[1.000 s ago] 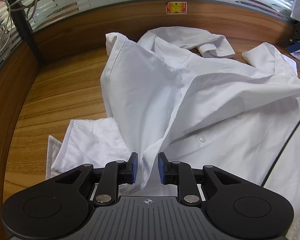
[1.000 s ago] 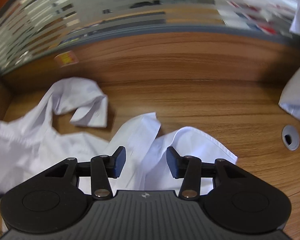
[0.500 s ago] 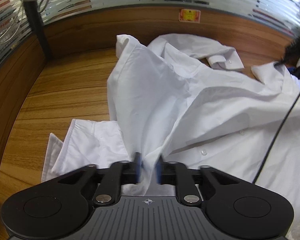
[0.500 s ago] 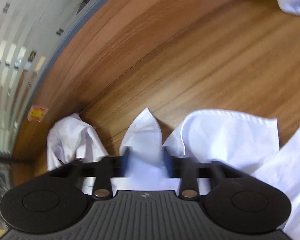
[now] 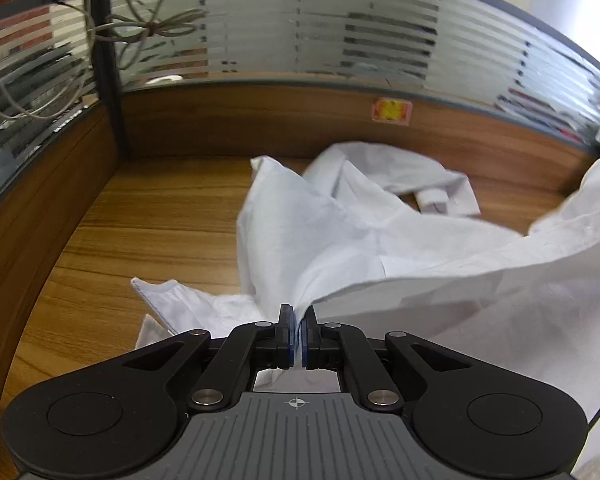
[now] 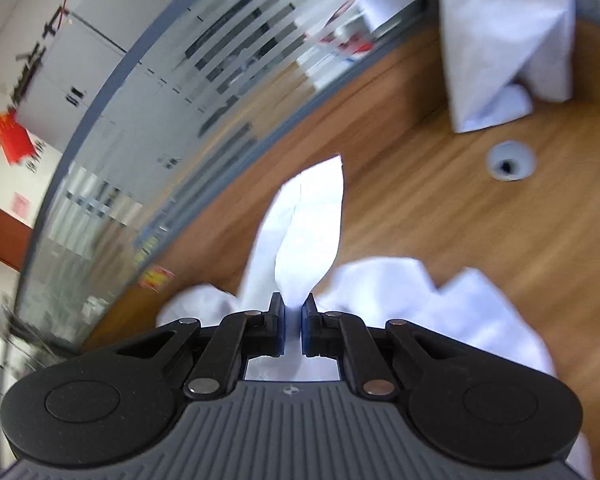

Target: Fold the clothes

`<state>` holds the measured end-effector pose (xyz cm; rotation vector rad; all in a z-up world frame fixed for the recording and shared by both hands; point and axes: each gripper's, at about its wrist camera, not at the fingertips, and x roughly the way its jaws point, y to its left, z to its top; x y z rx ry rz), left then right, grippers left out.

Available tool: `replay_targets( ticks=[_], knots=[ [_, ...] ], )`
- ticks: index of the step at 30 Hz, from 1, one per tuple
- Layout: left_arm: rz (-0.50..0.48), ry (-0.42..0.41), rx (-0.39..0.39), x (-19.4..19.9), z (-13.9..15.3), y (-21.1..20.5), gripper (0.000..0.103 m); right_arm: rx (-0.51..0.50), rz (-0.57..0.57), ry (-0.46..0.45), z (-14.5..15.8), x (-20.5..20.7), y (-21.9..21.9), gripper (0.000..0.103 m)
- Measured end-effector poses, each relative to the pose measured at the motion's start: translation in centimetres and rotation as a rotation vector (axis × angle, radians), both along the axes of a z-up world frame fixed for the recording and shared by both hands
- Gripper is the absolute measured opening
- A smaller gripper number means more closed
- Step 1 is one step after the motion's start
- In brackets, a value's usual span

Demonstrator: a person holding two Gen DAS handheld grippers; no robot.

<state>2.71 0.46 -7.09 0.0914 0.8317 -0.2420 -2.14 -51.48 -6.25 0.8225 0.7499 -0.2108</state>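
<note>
A white long-sleeved shirt [image 5: 380,248] lies crumpled across the wooden desk [image 5: 148,216], partly lifted off it. My left gripper [image 5: 298,316] is shut on a fold of its fabric, which rises in a ridge from the jaws toward the far side. One cuffed sleeve [image 5: 448,200] lies at the back. In the right wrist view my right gripper [image 6: 293,304] is shut on another edge of the white shirt [image 6: 308,232], and a pointed flap stands up from between the jaws. More of the cloth bunches below and to the right.
A wood-panelled partition with frosted striped glass [image 5: 300,52] bounds the desk at the back and left. Loose cables [image 5: 140,28] hang at the upper left. A grey cable grommet [image 6: 510,160] sits in the desk, and another white garment [image 6: 500,48] hangs at the upper right.
Both grippers closed from open onto the shirt fabric. Both then rose, pulling the cloth up off the desk; the right wrist view tilted and swung strongly.
</note>
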Motion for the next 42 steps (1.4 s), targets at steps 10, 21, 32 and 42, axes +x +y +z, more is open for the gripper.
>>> replay_targets(
  ticks=[10, 21, 32, 42],
  knots=[
    [-0.124, 0.124, 0.102, -0.9, -2.8, -0.2, 0.004, -0.029, -0.178, 0.221, -6.3, -12.5, 2.1, 0.009],
    [-0.19, 0.057, 0.06, -0.7, 0.4, -0.2, 0.035, -0.215, -0.117, 0.362, -6.5, -13.3, 5.1, 0.043],
    [-0.028, -0.001, 0.003, 2.9, 2.8, -4.7, 0.057, -0.323, 0.097, 0.264, -2.2, -7.1, -0.2, 0.05],
    [0.045, 0.049, 0.011, 9.3, 0.8, -10.3, 0.062, -0.188, 0.271, 0.211, -7.1, 2.6, -4.1, 0.051]
  ],
)
